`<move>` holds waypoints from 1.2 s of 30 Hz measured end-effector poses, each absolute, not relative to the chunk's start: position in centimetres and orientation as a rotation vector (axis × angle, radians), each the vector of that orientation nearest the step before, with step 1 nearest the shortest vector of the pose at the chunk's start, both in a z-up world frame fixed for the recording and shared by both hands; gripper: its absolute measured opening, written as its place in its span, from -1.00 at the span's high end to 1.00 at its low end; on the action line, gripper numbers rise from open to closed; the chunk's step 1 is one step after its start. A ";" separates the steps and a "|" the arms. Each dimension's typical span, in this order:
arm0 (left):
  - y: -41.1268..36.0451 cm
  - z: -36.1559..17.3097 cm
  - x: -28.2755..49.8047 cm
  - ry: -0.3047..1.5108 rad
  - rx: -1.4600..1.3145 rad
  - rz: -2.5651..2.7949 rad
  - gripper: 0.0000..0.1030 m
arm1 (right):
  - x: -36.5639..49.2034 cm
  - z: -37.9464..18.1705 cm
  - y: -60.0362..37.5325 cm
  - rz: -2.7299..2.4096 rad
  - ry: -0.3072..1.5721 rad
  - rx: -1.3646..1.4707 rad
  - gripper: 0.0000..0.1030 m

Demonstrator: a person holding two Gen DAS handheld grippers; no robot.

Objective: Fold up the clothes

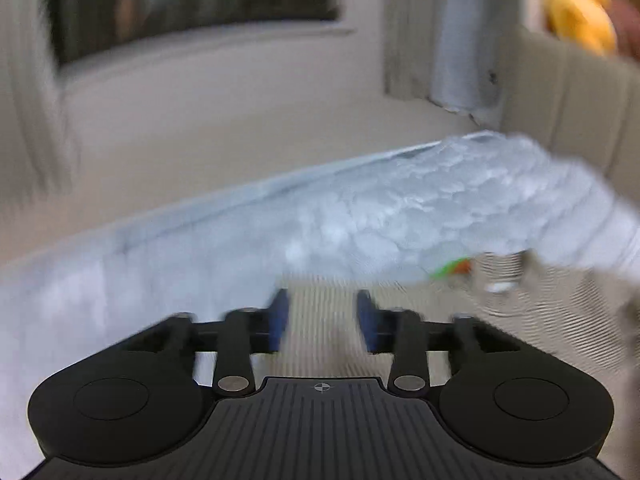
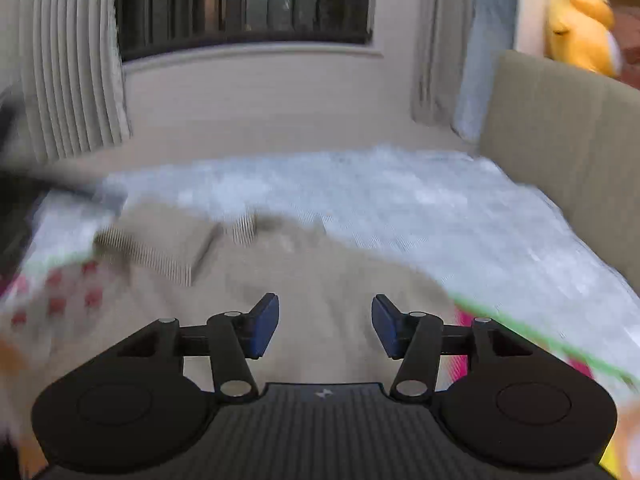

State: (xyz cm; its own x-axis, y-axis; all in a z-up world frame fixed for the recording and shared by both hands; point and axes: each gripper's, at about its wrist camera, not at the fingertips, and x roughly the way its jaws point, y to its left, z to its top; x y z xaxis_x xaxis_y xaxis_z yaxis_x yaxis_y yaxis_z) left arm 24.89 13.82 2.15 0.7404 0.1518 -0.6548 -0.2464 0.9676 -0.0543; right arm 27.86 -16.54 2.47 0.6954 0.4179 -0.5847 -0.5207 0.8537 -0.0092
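The beige garment (image 2: 320, 280) lies spread on the bed (image 2: 440, 208), over a pale blue-white textured bedspread. In the right wrist view it fills the space under and ahead of the right gripper (image 2: 325, 326), and part of it, finely striped, is turned over into a flat fold (image 2: 160, 248) at the left. Both views are smeared by motion, so what looks like a collar at the garment's far edge may be only a crease.

The right gripper's jaws stand apart at a moderate width; its blue pads (image 2: 264, 326) hover above the beige cloth with nothing between them. The left gripper (image 1: 323, 322) also has its jaws parted, somewhat narrower, with nothing pinched; below and between its pads (image 1: 279, 320) shows the striped beige fabric (image 1: 320, 304), with the bedspread (image 1: 400, 208) beyond.

Beside the garment lie other cloths: a white one with red checks (image 2: 56, 292) at the left and a pink one edged in green (image 2: 520, 328) at the right.

A tan headboard (image 2: 560, 140) stands at the right side of the bed, with a yellow plush toy (image 2: 580, 24) above it. On the far wall is a barred window (image 2: 248, 4) flanked by pale curtains (image 2: 72, 60).
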 end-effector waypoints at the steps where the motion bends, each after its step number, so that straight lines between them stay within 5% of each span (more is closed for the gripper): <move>1: 13.7 2.0 23.3 0.736 -0.237 0.193 0.02 | 29.3 1.9 -14.9 0.542 0.600 -0.180 0.00; 9: 12.4 -2.3 19.3 0.936 -0.381 -0.151 -0.15 | 39.0 -3.8 -4.3 0.593 0.687 -0.143 0.02; 10: 12.6 -3.0 19.5 0.954 -0.401 -0.164 -0.16 | 39.8 -4.6 -3.6 0.596 0.714 -0.131 0.10; 12: 13.1 -4.5 19.8 0.994 -0.451 -0.198 -0.16 | 40.3 -5.9 -2.6 0.644 0.755 -0.129 0.78; 20: 14.2 -5.5 19.3 1.027 -0.562 -0.260 -0.28 | 40.6 -5.6 -0.6 0.530 0.583 -0.376 1.00; 28: 13.6 -5.1 18.0 1.030 -0.523 -0.267 -0.41 | 41.3 -5.5 -5.1 0.382 0.569 -0.380 0.99; 30: 13.5 -5.0 17.7 1.027 -0.511 -0.274 -0.53 | 40.2 -4.4 -6.3 0.429 0.563 -0.341 0.90; 32: 13.4 -4.9 17.7 1.018 -0.495 -0.271 -0.62 | 39.8 -4.0 -6.8 0.511 0.608 -0.254 0.60; 36: 13.6 -3.5 17.3 0.963 -0.469 -0.226 -0.65 | 39.7 -4.3 -6.3 0.597 0.693 -0.052 0.51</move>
State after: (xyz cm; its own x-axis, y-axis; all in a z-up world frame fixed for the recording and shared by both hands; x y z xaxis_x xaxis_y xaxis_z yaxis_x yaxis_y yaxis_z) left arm 17.35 13.63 -3.52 0.5581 -0.3873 -0.7338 -0.0207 0.8776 -0.4790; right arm 39.69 -6.31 -4.32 0.6097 0.5003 -0.6148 -0.5339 0.8325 0.1480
